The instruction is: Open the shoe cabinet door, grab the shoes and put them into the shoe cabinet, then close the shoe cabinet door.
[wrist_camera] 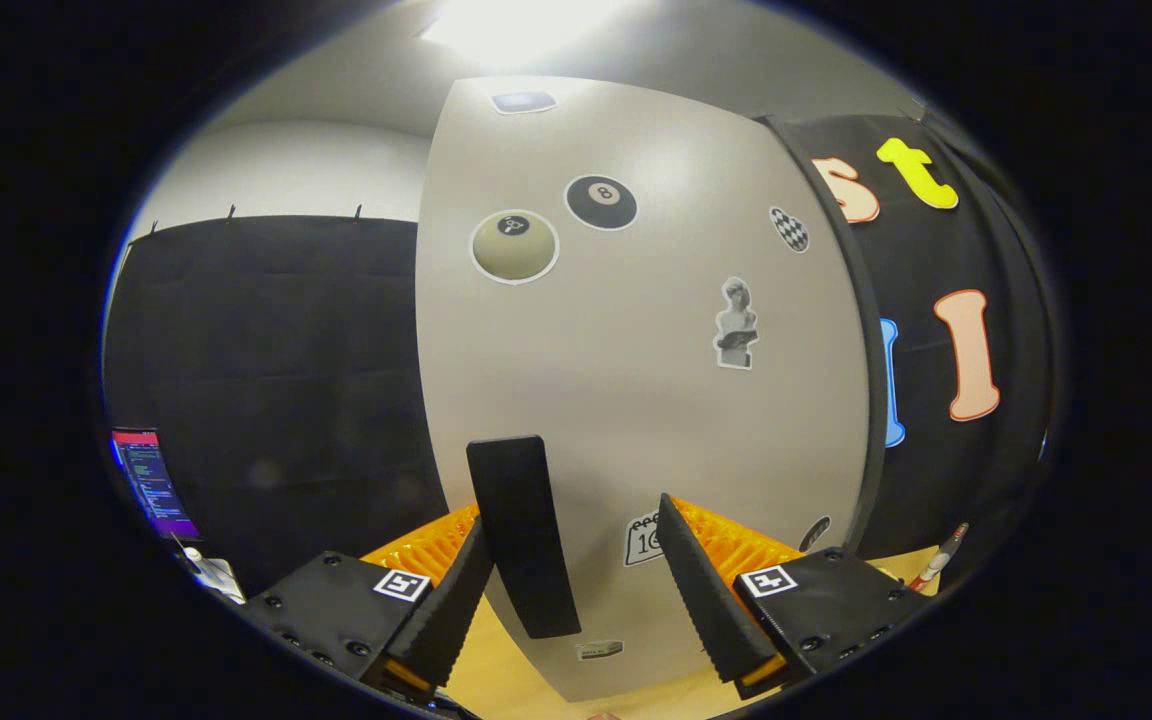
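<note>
Two gripper [568, 590] fingers stand apart around the black handle [521, 535] of the closed shoe cabinet door [636, 380], not clamped.

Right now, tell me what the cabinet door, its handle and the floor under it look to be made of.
Cabinet door: a smooth, pale coated board, probably laminate or painted wood; it takes a soft sheen from the light and carries flat stickers.
Handle: matte black, plastic or coated metal, can't tell which; it lies between the open gripper fingers, nearer one of them.
Floor: warm yellow and smooth, possibly wood or wood-look laminate.
</note>
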Available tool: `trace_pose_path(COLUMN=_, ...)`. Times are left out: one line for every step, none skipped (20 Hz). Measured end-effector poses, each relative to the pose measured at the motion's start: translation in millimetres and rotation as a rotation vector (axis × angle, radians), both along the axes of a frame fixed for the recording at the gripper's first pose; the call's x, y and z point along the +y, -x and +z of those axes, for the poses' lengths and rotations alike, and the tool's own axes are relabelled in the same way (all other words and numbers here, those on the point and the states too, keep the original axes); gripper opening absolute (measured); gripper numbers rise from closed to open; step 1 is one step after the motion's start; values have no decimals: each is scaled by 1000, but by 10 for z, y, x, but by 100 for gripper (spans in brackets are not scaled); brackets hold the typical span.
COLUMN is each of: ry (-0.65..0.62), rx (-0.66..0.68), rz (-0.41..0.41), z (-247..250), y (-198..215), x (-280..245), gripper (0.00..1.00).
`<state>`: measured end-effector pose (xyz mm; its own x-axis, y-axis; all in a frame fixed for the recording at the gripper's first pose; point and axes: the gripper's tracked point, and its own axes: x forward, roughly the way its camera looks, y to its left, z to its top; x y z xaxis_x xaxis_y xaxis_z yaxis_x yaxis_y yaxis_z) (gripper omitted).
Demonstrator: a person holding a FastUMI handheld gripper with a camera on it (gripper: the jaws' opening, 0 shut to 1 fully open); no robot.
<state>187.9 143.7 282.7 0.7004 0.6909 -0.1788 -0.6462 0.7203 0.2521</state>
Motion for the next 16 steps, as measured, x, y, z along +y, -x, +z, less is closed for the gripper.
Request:
trace_pose_path(ry=9, rx=-10, rz=-12, z=-13, y=-70, x=86, gripper=97)
trace_pose_path(ry=23, rx=-23, rz=-31, z=-42, y=-137, x=155, gripper=97)
trace_pose_path(ry=34, rx=-29, rz=-43, z=-55, y=-177, x=250, gripper=98)
trace_pose_path(ry=49, rx=-39, rz=-60, z=-83, y=-212, x=333, gripper=99)
trace_pose_path(ry=60, rx=-51, rz=-77, z=-99, y=-283, x=415, gripper=100)
trace_pose_path(ry=72, rx=-64, rz=-93, z=-109, y=-355, x=486, gripper=100)
trace_pose_path(ry=81, rx=-76, rz=-110, z=-107, y=-421, x=533, gripper=100)
trace_pose_path(ry=89, rx=-91, rz=-126, z=-111, y=-469, x=560, gripper=100)
trace_pose_path(ry=97, rx=-101, rz=-137, z=-118, y=-500, x=588, gripper=100)
trace_pose_path(ry=103, rx=-113, rz=-148, z=-124, y=-515, x=613, gripper=100)
trace_pose_path(ry=110, rx=-117, rz=-160, z=-126, y=-509, x=629, gripper=100)
trace_pose_path(ry=109, rx=-108, rz=-164, z=-134, y=-492, x=625, gripper=100)
trace_pose_path(ry=98, rx=-98, rz=-160, z=-120, y=-455, x=625, gripper=100)
trace_pose_path(ry=84, rx=-91, rz=-157, z=-77, y=-399, x=591, gripper=100)
trace_pose_path(ry=74, rx=-92, rz=-160, z=-22, y=-347, x=530, gripper=100)
trace_pose_path(ry=70, rx=-100, rz=-170, z=38, y=-286, x=435, gripper=100)
